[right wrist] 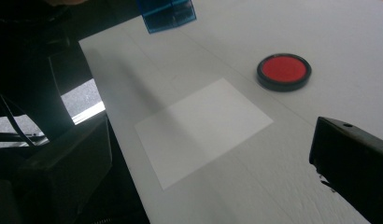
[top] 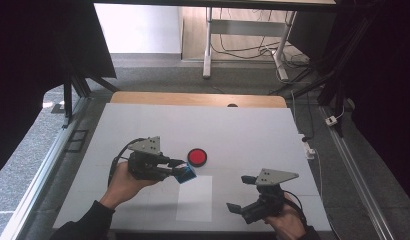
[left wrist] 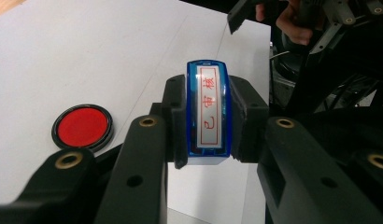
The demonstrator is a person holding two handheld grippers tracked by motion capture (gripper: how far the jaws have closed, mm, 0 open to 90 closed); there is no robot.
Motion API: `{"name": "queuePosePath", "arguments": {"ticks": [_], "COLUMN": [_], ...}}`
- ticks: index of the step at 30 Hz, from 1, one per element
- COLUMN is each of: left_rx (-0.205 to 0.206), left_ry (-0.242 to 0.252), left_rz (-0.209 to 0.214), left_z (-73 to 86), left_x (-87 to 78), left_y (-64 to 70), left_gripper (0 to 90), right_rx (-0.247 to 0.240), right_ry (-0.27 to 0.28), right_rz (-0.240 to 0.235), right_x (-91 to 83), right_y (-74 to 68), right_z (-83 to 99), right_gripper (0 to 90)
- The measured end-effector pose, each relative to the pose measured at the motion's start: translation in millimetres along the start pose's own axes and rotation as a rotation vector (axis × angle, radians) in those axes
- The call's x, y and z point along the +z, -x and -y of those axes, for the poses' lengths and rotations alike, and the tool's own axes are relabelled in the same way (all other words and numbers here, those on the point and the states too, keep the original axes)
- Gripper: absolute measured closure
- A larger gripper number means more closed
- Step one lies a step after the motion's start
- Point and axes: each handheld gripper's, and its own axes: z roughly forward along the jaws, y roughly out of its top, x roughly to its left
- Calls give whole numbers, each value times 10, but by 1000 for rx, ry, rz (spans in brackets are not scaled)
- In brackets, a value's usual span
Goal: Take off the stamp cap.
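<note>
**Stamp held in left tongs, between ink pad and paper**

Left gripper (top: 177,169) is clamped on the blue stamp (top: 185,172); in the left gripper view the stamp (left wrist: 208,112) sits squarely between the two black jaws, label with red characters facing the camera, long axis running along the jaws. Stamp is off the table, held in the air, as the right gripper view also shows (right wrist: 167,14).

Key relation: the red ink pad (top: 197,156) lies just beyond and slightly right of the stamp, near but not touching. The white paper sheet (top: 195,198) lies on the near side, directly below-right of the stamp, its long axis running toward the person. So the stamp hangs between the two targets; the left hand is clearly the nearer to both.

Right gripper (top: 243,192) stands with jaws wide apart, holding nothing, to the right of the paper, well clear of the pad.

Room: table (top: 253,130) is bare around pad and paper; the sheet's near edge comes close to the table's front edge. Judgement: a short move either way suffices, with no obstacle.
</note>
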Motion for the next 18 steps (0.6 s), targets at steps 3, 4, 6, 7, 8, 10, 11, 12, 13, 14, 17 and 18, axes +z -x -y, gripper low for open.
{"name": "queuePosePath", "arguments": {"ticks": [3, 4, 6, 7, 8, 10, 11, 12, 13, 14, 17, 18], "left_rx": [2, 3, 4, 7, 7, 8, 6, 7, 11, 13, 18, 21], "left_ry": [-1, -2, -2, 1, 1, 5, 7, 10, 11, 8, 9, 10], "left_rz": [5, 6, 8, 13, 13, 17, 22, 31, 34, 37, 43, 46], "left_z": [-1, -2, -3, -4, -4, -4, -3, 1, 5, 8, 13, 11], "left_x": [5, 6, 5, 0, 0, -9, -12, -16, -18, -20, -18, -17], "left_y": [1, 0, 0, -2, -2, -1, -4, -9, -13, -17, -19, -17], "left_gripper": [704, 704, 704, 704, 704, 704, 704, 704, 704, 704, 704, 704], "right_rx": [-6, -21, -32, -37, -37, -49, -55, -55, -56, -52, -45, -44], "right_ry": [3, -3, -10, -18, -18, -30, -36, -36, -34, -38, -52, -58], "right_rz": [-15, -26, -26, -29, -29, -29, -31, -31, -34, -31, -41, -40], "right_x": [65, 126, 181, 221, 221, 313, 332, 332, 366, 388, 464, 482], "right_y": [-7, -13, -12, -7, -7, 9, 14, 14, 19, 21, 53, 60], "right_z": [-50, -93, -126, -144, -144, -160, -162, -162, -161, -165, -188, -198], "right_gripper": [0, 0, 0, 0, 0, 0, 0, 0, 0, 0, 0, 0]}}
